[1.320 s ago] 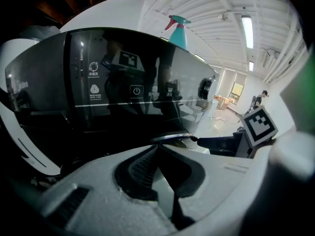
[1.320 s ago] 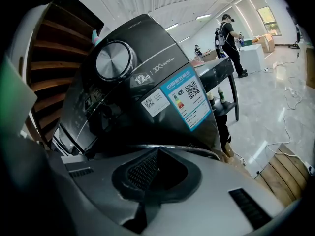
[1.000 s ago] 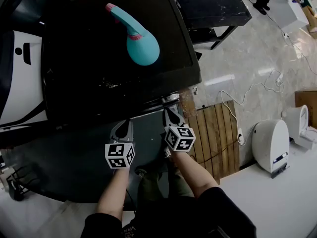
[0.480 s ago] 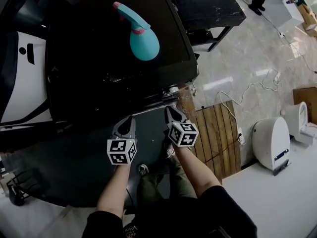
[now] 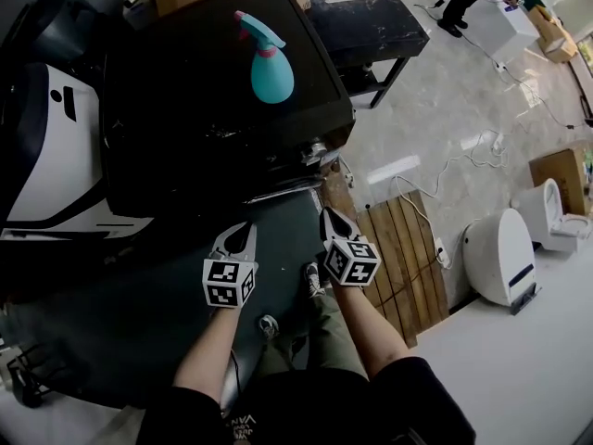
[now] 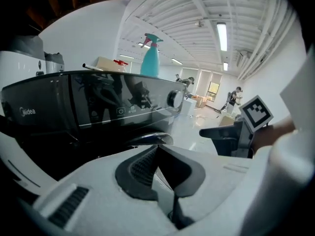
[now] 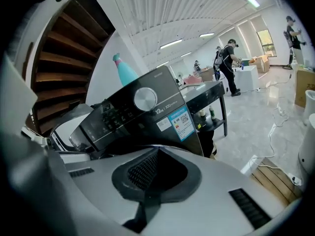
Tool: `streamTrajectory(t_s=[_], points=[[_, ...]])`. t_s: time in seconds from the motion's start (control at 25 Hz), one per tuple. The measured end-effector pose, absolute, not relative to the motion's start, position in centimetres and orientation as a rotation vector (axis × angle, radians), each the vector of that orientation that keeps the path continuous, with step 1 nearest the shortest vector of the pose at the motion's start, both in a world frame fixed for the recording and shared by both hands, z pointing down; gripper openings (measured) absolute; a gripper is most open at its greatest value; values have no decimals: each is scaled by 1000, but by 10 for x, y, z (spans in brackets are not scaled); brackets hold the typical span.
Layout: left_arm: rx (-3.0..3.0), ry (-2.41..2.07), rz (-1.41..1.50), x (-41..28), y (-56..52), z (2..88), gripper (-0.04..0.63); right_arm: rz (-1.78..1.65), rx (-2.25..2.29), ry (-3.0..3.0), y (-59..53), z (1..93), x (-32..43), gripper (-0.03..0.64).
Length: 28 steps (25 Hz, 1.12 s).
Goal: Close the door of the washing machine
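Left gripper (image 5: 243, 232) and right gripper (image 5: 328, 217): both have jaws fully together with nothing held, tips at the near front of the glossy black washing machine (image 5: 213, 109). Its chrome-rimmed round door (image 6: 147, 139) lies just beyond the jaws, under the control panel (image 6: 98, 107). I judge it pushed to but can't confirm the latch, so a final press may remain.

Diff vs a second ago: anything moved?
The left tongs and right tongs drew back slightly from the washing machine front, still shut and empty. Nothing grabbed or released. The spray bottle stays on top; its shift in frame looks like head-camera motion.
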<state>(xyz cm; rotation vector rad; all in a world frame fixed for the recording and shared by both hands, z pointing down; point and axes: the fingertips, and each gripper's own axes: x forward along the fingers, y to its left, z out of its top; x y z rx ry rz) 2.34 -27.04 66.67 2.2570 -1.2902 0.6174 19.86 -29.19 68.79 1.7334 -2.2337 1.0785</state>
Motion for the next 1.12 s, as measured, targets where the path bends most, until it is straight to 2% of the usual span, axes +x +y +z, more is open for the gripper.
streamTrajectory(t_s=[0.6, 1.12], points=[[2474, -1105, 602, 32, -158, 595, 11, 913, 1853, -2248, -153, 600, 202, -2], [2605, -1004, 611, 3, -67, 559, 11, 845, 1880, -2280, -58, 557, 157, -2]])
